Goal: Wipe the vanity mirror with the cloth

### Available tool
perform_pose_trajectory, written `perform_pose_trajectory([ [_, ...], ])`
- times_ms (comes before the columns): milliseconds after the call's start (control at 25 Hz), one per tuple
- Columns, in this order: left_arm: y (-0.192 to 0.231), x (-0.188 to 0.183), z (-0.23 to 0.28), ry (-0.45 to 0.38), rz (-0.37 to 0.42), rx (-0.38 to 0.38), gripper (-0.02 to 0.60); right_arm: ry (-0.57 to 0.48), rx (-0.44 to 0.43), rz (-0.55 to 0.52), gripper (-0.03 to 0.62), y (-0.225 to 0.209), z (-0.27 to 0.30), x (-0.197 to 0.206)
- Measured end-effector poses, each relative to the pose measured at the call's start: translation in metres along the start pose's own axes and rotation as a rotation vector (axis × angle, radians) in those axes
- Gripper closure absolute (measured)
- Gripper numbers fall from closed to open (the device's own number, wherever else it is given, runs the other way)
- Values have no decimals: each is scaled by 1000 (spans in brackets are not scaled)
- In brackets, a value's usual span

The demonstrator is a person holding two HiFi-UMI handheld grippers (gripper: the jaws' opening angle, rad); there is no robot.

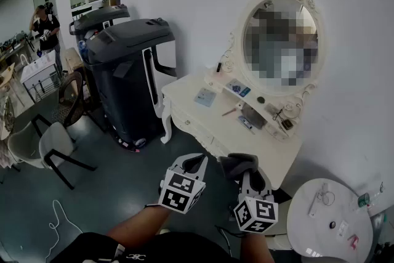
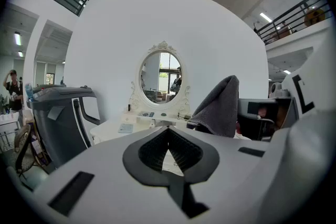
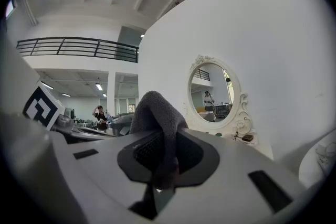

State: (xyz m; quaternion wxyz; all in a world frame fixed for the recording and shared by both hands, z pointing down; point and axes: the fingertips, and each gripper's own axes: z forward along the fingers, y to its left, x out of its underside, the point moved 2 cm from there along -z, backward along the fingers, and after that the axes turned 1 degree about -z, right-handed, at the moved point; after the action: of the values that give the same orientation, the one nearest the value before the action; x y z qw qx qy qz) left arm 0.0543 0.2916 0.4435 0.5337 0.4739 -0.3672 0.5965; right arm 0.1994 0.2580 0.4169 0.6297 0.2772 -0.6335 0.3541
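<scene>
Your right gripper (image 1: 246, 174) is clamped on the dark grey terry cloth (image 1: 237, 162), near the white dressing table (image 1: 191, 101) and well apart from its oval white-framed vanity mirror (image 1: 281, 43). Your left gripper (image 1: 196, 162) is closed on nothing.

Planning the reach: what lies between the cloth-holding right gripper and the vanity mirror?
In the head view, the white vanity top, strewn with small items, lies between the right gripper, shut on the cloth, and the mirror.

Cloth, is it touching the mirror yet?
Apart. The head view shows the cloth, pinched in the right tongs, well short of the mirror, with the vanity top lying between them.
</scene>
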Motion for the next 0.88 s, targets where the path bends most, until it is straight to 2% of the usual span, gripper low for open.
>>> perform_pose_trajectory([
  [440,18,0,-6,-14,1,28,575,-7,30,8,553,16,4,1],
  [880,58,12,-17,-18,-20,70,575,3,69,-25,553,53,13,8],
])
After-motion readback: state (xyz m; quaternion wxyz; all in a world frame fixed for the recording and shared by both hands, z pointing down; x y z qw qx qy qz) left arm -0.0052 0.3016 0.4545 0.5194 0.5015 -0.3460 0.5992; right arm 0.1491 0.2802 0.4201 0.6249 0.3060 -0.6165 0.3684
